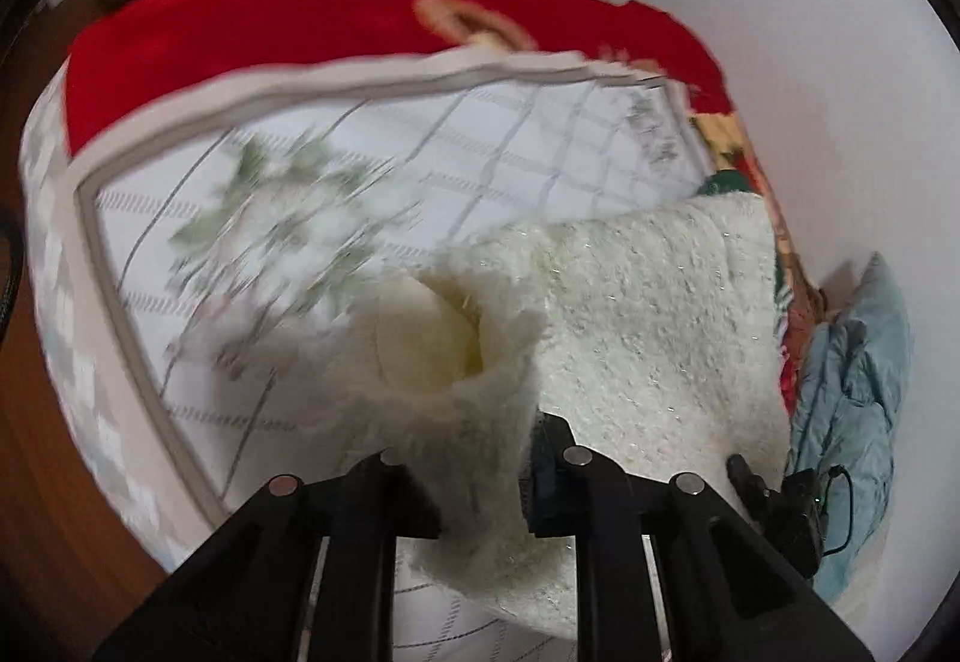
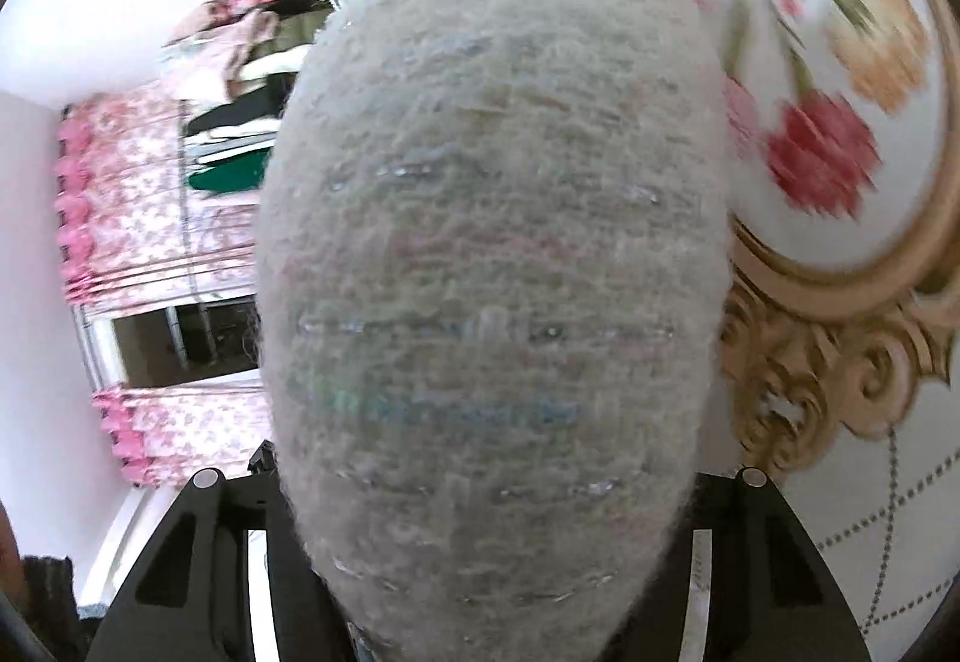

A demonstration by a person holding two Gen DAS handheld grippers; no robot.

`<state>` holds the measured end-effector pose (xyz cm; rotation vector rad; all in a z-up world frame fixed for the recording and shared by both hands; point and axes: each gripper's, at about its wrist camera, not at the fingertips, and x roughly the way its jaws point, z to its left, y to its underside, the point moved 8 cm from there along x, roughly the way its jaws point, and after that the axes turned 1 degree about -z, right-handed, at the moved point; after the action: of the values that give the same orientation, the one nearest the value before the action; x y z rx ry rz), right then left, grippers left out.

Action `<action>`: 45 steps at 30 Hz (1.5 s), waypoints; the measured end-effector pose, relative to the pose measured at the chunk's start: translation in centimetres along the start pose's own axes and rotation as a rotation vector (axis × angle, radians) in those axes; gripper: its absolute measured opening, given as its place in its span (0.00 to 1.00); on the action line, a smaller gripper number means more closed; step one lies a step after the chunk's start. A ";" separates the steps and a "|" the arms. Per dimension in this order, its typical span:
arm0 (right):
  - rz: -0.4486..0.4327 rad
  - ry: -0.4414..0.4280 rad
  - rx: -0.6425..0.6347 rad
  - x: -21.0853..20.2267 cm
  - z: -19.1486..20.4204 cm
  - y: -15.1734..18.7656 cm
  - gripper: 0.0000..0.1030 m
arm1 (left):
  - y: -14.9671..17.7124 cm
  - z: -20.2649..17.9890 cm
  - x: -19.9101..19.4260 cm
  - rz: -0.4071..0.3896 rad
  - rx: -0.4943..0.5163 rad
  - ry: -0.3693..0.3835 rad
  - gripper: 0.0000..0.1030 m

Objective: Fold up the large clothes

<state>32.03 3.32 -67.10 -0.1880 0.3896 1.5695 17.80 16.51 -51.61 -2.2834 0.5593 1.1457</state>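
A fluffy cream-white knit garment [image 1: 648, 314] with silver threads lies on a bed with a white quilted cover [image 1: 456, 164]. My left gripper [image 1: 480, 488] is shut on a bunched edge of the garment, which rolls into a tube just ahead of the fingers. In the right wrist view the same knit [image 2: 492, 242] hangs right in front of the lens and looks grey in shadow. My right gripper [image 2: 486, 530] is shut on it; its fingertips are hidden behind the fabric.
A red blanket [image 1: 288, 26] covers the far end of the bed. Light blue cloth [image 1: 858, 380] and a small black device [image 1: 786, 506] lie at the right. The right view shows a pink floral wardrobe [image 2: 150, 218] and a gold-trimmed floral headboard [image 2: 840, 266].
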 end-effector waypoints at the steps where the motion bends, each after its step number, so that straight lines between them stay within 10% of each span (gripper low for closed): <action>1: -0.005 -0.012 -0.007 0.4 0.5 0.0 0.57 | -0.7 -1.4 -0.2 -0.009 0.020 0.005 0.13; 11: -0.141 -0.068 -0.110 -4.0 7.4 -11.1 0.57 | -7.8 -17.5 3.9 -0.065 0.169 0.161 0.13; 19: -0.203 -0.075 -0.158 -14.2 9.0 -28.4 0.57 | -14.6 -30.7 13.8 -0.095 0.243 0.235 0.13; 24: -0.136 -0.035 -0.062 -16.1 2.4 -38.2 0.57 | -15.6 -33.3 22.6 -0.030 0.276 0.167 0.13; 30: -0.085 -0.006 -0.001 -16.2 -3.0 -41.1 0.60 | -13.9 -31.4 27.3 0.060 0.319 0.076 0.20; 37: -0.175 0.409 -0.129 -20.1 -3.2 -40.3 0.92 | -13.5 -32.4 24.9 0.033 0.506 -0.043 0.33; 39: -0.230 0.553 -0.180 -21.4 -2.3 -38.4 0.92 | -13.4 -32.6 23.6 0.004 0.579 -0.101 0.75; 41: -0.301 0.705 -0.223 -22.5 -1.1 -36.5 0.92 | -13.2 -32.8 22.0 -0.033 0.644 -0.159 0.96; 45: -0.415 0.993 -0.323 -24.5 1.7 -32.9 1.00 | -12.3 -33.1 18.4 -0.069 0.718 -0.201 0.96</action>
<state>65.94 -19.07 -61.06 -1.2404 0.7962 1.0221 55.14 3.46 -46.67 -1.5453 0.6717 0.9273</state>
